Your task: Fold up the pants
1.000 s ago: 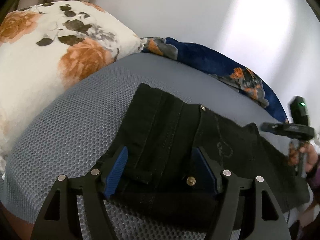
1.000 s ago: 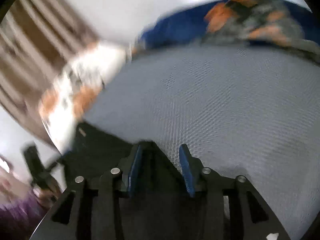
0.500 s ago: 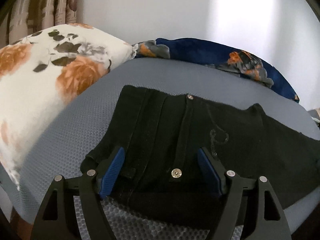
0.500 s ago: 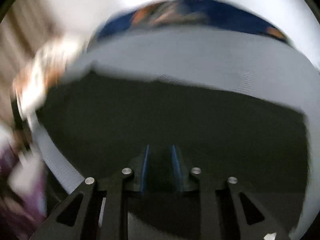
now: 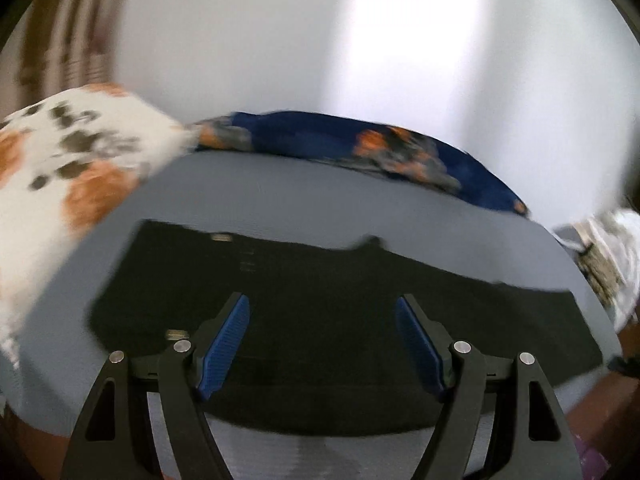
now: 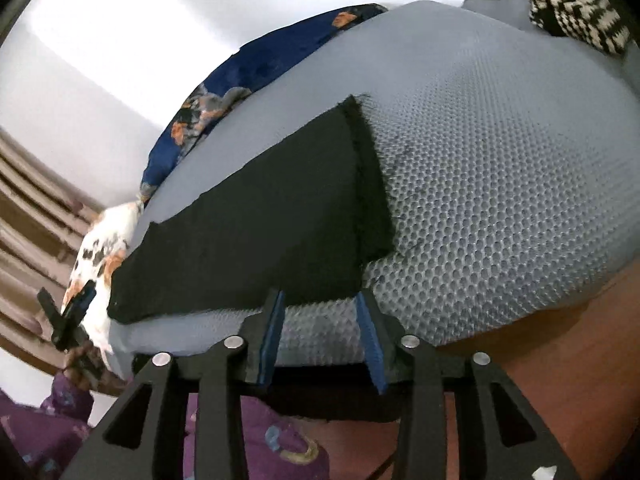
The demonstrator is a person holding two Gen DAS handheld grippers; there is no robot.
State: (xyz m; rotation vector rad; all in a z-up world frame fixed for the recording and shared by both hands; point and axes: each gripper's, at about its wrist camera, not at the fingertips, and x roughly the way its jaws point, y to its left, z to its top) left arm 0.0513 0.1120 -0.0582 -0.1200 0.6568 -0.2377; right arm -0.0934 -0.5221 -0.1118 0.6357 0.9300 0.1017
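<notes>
While the pants point(image 5: 320, 320) lay flat on the bed point(image 6: 500, 200), both grippers' fingers, left point(image 5: 322, 344) wide and right point(image 6: 320, 332) narrower, had just been opening, holding nothing.

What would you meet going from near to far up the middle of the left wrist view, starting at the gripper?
Left gripper → black pants → grey mesh mattress → blue floral cushion → white wall.

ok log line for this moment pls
pants: flat on grey mattress | left gripper: open, opening, empty | right gripper: open at hem, empty
</notes>
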